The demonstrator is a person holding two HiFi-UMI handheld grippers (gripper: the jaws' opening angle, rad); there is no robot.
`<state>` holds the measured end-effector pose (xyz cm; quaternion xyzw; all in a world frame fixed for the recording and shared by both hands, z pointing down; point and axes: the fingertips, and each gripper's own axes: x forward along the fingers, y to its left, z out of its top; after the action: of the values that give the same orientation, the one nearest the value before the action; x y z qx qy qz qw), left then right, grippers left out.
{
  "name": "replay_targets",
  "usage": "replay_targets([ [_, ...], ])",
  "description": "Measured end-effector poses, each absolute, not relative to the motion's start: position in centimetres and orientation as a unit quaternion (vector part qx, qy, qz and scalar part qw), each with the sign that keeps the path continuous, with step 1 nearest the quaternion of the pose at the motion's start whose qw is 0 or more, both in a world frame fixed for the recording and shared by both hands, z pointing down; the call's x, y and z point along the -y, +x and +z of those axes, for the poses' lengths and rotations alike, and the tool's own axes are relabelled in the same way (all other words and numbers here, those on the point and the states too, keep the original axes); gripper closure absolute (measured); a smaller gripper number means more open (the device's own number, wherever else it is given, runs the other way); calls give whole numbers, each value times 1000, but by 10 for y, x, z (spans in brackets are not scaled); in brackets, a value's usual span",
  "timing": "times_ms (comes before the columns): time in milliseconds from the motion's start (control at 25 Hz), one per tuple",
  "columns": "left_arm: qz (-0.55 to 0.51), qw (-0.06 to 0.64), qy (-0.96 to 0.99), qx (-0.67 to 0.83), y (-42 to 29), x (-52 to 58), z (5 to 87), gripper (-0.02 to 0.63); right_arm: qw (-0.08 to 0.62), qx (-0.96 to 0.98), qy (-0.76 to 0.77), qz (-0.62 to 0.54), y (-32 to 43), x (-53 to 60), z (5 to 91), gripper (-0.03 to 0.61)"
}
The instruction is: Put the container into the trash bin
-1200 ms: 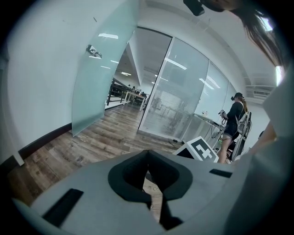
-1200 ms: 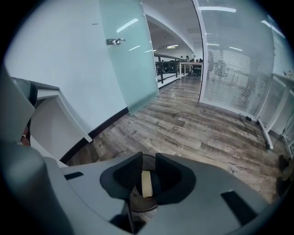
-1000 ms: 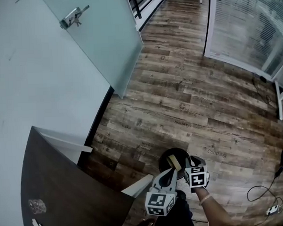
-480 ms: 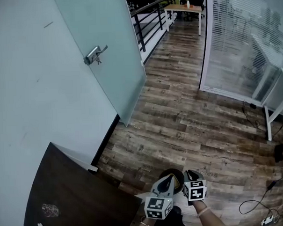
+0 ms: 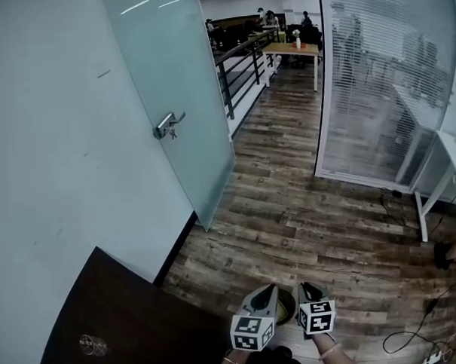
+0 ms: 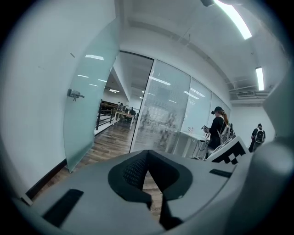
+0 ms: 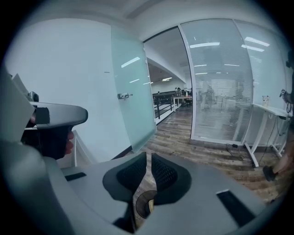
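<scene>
Container (image 7: 149,205) is seen only as a pale sliver inside the round, dark-rimmed trash bin (image 7: 138,204), which stands on the wood floor (image 5: 305,212). The left gripper (image 5: 270,289) is held above the bin, angled slightly downward, its jaws pressed together with nothing gripped. The right gripper (image 5: 303,287) is held just beside it, its jaws narrow, closing and empty. Bin and container are viewed well below through their gap.

Wood floor (image 5: 305,212) & frosted-glass door (image 5: 186,89)
</scene>
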<state>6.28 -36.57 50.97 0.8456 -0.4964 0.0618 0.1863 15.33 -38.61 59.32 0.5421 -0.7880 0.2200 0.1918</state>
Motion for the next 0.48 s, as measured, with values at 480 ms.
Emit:
replay_targets([
  [480, 56, 145, 870, 468, 67, 328, 450, 595, 123, 799, 564, 165, 167, 333, 494, 569],
])
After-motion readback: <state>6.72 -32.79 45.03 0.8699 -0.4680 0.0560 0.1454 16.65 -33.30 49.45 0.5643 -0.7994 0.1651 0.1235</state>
